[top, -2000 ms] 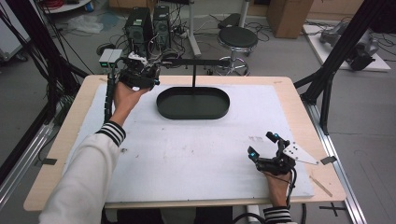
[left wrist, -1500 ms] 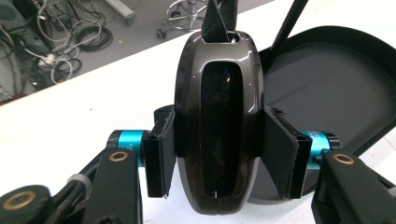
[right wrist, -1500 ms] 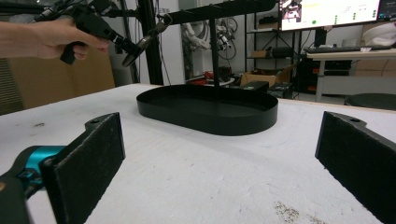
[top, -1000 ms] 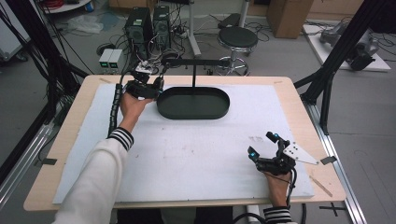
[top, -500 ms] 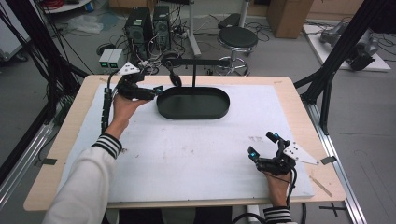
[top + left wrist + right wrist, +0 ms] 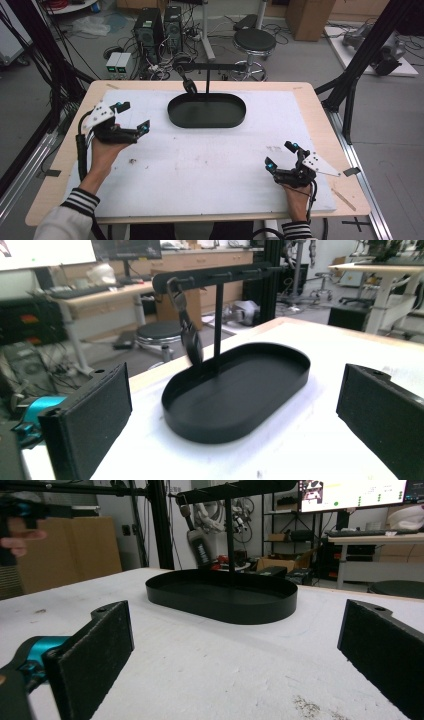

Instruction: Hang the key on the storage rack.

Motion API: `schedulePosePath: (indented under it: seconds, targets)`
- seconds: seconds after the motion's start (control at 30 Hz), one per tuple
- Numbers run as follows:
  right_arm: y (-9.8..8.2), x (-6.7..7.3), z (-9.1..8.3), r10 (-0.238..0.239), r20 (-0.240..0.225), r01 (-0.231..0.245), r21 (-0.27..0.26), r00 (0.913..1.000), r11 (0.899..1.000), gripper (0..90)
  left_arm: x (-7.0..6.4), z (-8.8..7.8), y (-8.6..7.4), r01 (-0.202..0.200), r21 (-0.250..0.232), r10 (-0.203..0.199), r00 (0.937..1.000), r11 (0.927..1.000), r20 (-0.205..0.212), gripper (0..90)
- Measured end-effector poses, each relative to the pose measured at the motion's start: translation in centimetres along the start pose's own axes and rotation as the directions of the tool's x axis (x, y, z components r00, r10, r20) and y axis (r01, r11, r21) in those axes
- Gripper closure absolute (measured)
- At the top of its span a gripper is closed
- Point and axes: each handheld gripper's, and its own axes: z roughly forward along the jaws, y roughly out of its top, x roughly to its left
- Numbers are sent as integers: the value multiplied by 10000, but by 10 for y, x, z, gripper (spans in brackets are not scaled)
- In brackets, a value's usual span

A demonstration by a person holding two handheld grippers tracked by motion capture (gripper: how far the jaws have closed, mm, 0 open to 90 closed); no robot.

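Left gripper (image 6: 131,118) drawn back from tray (image 6: 206,123), jaws wide, empty

— What does the oval tray (image 6: 240,405) look like?
— Black and smooth with a dull sheen, like plastic or painted metal. Its stand's post (image 6: 218,325) is the same matt black.

— And the surface (image 6: 310,95)?
— Pale wood at the rim, under a white matt sheet (image 6: 210,165) that is scuffed and speckled.

— The claw pads?
— On the left claw (image 6: 230,425) the pads (image 6: 97,425) look matt black, grainy, like rubber or foam. The sleeve (image 6: 80,202) is striped knit cloth.
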Motion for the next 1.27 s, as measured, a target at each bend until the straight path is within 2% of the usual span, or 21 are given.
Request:
schedulePosePath:
  seconds: [0.03,0.1,0.23,0.3,0.43,0.53,0.77,0.87,0.93,1.1,1.27]
  targets:
    - [0,0,0,-41,20,41,9,10000,10000,3,-3,-5,-5,-42,-138,42,10000,9999,-28,17]
    - [0,0,0,-54,34,54,11,10000,10000,3,-7,-14,-15,127,-336,-127,9999,9994,16,17]
    - [0,0,0,-97,53,97,-22,9999,10000,3,-13,-27,-32,415,-375,-412,9991,9984,101,17]
    - [0,0,0,-96,64,96,-23,9999,10000,3,-16,-34,-39,363,-465,-357,9993,9983,130,17]
    - [0,1,0,-104,81,104,5,9999,9999,3,-22,-48,-54,402,-1068,-395,9992,9935,86,17]
    - [0,2,0,-48,82,48,73,10000,10000,3,-22,-55,-62,503,-1129,-488,9987,9923,161,17]
    - [0,2,0,-32,129,31,88,9999,10000,3,-17,-64,-77,608,-1183,-586,9980,9911,219,17]
    - [0,2,0,-28,135,26,98,9999,9999,3,-15,-66,-86,907,-1211,-864,9954,9885,404,17]
    - [0,2,0,-24,141,22,102,9999,9999,3,-15,-67,-87,891,-1351,-845,9957,9868,391,17]
    - [0,2,0,-32,160,30,105,9999,9999,3,-17,-66,-87,708,-1193,-671,9972,9903,342,17]
    - [0,2,0,-46,167,45,95,9999,9999,3,-16,-66,-88,771,-1242,-732,9967,9893,358,17]
